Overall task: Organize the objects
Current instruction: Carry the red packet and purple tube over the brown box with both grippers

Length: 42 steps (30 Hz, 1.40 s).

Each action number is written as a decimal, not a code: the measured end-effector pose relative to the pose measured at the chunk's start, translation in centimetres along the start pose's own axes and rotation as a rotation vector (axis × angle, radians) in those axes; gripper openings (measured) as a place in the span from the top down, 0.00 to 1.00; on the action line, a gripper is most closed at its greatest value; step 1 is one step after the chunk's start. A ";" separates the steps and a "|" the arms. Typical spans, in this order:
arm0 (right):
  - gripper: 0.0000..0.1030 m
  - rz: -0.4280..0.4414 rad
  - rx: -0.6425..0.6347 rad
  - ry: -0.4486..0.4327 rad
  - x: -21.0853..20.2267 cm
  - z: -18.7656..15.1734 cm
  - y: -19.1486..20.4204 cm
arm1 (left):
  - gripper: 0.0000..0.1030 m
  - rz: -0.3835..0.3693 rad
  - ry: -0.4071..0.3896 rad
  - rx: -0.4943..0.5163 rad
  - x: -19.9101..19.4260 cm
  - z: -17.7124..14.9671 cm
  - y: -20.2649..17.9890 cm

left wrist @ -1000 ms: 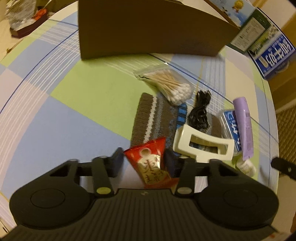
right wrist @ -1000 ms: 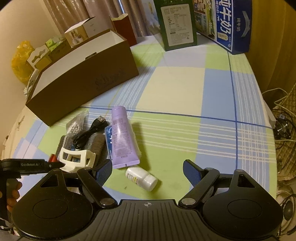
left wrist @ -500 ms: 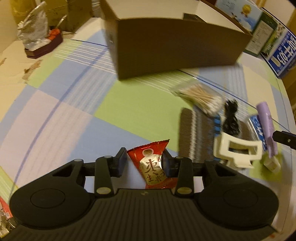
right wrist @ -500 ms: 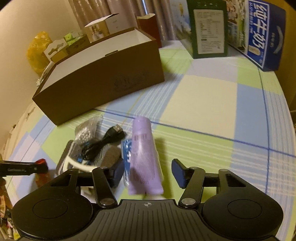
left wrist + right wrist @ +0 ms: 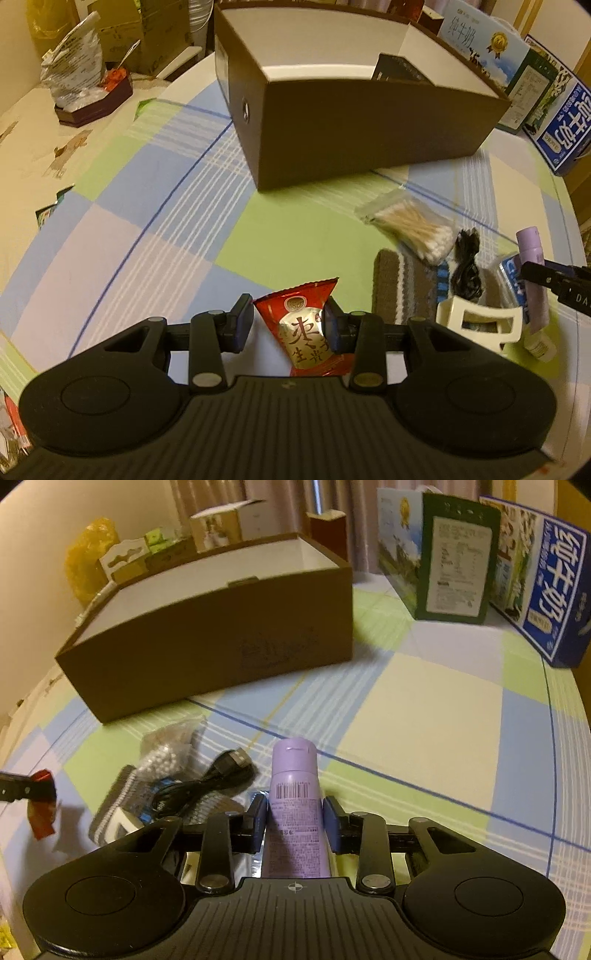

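My left gripper (image 5: 290, 326) is shut on a red snack packet (image 5: 301, 332), held above the checked tablecloth; from the right wrist the same packet (image 5: 40, 805) hangs off the cloth at the far left. My right gripper (image 5: 294, 823) is shut on a purple tube (image 5: 293, 797), cap pointing away. An open brown cardboard box (image 5: 369, 122) stands ahead, its long side (image 5: 207, 642) facing the right wrist. A dark item lies inside the box. The purple tube (image 5: 532, 266) and a right gripper finger (image 5: 554, 278) show at the right edge of the left wrist view.
Between grippers and box lie a cotton swab bag (image 5: 410, 225), a black cable (image 5: 467, 266), a striped knit cloth (image 5: 402, 284), a cream hair clip (image 5: 480, 325) and a small white bottle (image 5: 539, 345). Milk cartons (image 5: 554, 590) stand at the back right. The table edge curves close on the right.
The left gripper has risen and swung left toward the box with the red packet. The right gripper has moved forward over the purple tube and shut on it.
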State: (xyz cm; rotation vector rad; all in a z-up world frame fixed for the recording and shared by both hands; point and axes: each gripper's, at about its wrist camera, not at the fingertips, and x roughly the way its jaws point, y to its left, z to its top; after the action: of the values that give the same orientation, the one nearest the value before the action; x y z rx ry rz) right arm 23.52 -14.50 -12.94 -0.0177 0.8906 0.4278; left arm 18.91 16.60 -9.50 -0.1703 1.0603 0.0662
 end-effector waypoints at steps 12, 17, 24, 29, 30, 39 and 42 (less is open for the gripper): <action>0.71 0.092 0.016 -0.201 -3.0 5.0 2.6 | 0.67 -0.084 -0.131 0.079 -3.4 5.8 -1.4; 0.71 0.137 0.005 -0.235 -2.9 7.8 4.1 | 0.67 -0.104 -0.180 0.114 -3.8 8.5 -2.1; 0.71 0.186 -0.014 -0.283 -1.9 11.4 5.9 | 0.67 -0.118 -0.226 0.144 -3.7 12.1 -2.4; 0.71 0.163 -0.041 -0.316 -0.7 14.5 6.3 | 0.67 -0.108 -0.256 0.155 -3.2 14.9 -2.1; 0.71 0.154 -0.045 -0.320 -0.4 15.1 6.2 | 0.67 -0.108 -0.261 0.154 -3.0 15.3 -1.9; 0.71 0.076 -0.056 -0.330 3.4 19.3 4.6 | 0.67 -0.079 -0.267 0.176 -0.8 19.6 -1.3; 0.71 0.056 -0.062 -0.324 4.3 19.7 4.1 | 0.67 -0.074 -0.262 0.183 -0.1 20.4 -1.2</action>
State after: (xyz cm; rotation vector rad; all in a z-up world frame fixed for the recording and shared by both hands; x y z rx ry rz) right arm 39.10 -5.47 -3.02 0.0197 0.5600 0.4946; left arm 36.58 18.94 0.44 -0.0336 0.7930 -0.0739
